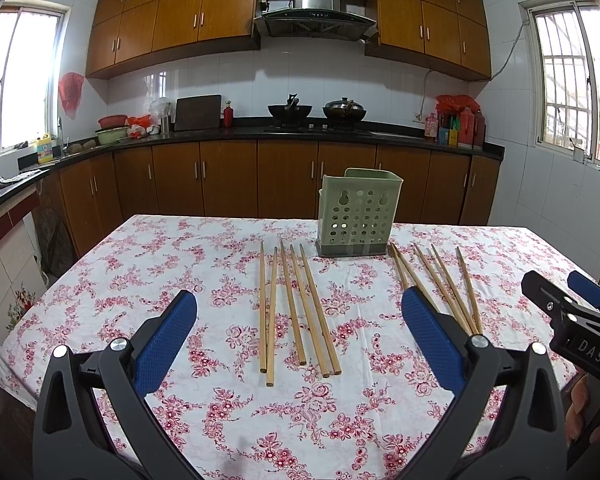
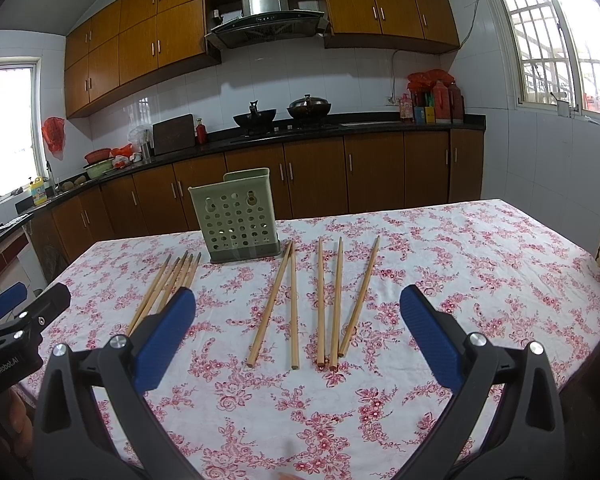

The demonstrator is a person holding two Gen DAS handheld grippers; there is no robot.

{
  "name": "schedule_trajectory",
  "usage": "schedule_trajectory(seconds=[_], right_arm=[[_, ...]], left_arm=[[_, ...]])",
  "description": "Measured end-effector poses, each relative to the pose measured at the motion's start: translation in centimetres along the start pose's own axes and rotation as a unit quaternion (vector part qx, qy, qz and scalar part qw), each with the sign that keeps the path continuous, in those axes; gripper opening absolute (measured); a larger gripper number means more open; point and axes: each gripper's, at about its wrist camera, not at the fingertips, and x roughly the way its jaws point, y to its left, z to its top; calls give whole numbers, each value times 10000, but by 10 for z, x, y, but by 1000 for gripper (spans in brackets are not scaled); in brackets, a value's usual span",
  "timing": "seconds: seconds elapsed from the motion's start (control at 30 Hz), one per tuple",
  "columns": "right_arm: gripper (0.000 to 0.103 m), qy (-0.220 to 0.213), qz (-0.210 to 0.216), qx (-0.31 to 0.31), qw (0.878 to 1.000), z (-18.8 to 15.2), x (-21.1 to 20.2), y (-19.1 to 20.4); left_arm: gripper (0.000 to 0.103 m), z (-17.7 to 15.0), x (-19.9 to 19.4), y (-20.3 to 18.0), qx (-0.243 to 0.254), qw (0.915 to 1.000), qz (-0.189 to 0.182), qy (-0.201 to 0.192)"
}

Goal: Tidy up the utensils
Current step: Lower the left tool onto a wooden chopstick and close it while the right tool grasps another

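Observation:
A green perforated utensil holder (image 1: 358, 214) stands upright on the floral tablecloth, also in the right wrist view (image 2: 240, 216). Several wooden chopsticks (image 1: 296, 308) lie left of it in a loose row; a second group of chopsticks (image 1: 444, 288) lies to its right. In the right wrist view the right group of chopsticks (image 2: 320, 300) is straight ahead and the left group of chopsticks (image 2: 168, 284) is at the left. My left gripper (image 1: 300, 312) is open and empty above the near table. My right gripper (image 2: 298, 308) is open and empty; it also shows in the left wrist view (image 1: 564, 292).
The table (image 1: 180, 264) has a pink floral cloth; its far edge is just behind the holder. Kitchen counters with woks (image 1: 290, 112), bottles and wooden cabinets run along the back wall. Windows are at both sides.

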Motion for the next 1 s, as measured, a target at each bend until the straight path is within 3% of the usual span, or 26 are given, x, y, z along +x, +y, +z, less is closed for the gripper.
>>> schedule_trajectory(seconds=[0.3, 0.53, 0.7, 0.87, 1.0], right_arm=[[99, 207, -142, 48, 9997, 2, 18, -7], [99, 1103, -628, 488, 9907, 15, 79, -45], [84, 1822, -737, 546, 9790, 19, 131, -62], [58, 2418, -934, 588, 9640, 9, 179, -71], [45, 2828, -936, 719, 9519, -3, 204, -74]], left_arm=[[101, -3, 20, 4, 6, 9997, 87, 226], [101, 2, 66, 27, -258, 9933, 426, 1045], [101, 1, 96, 45, -376, 9853, 499, 1589], [101, -4, 124, 63, -548, 9754, 486, 2077], [100, -6, 142, 76, -707, 9688, 525, 2318]])
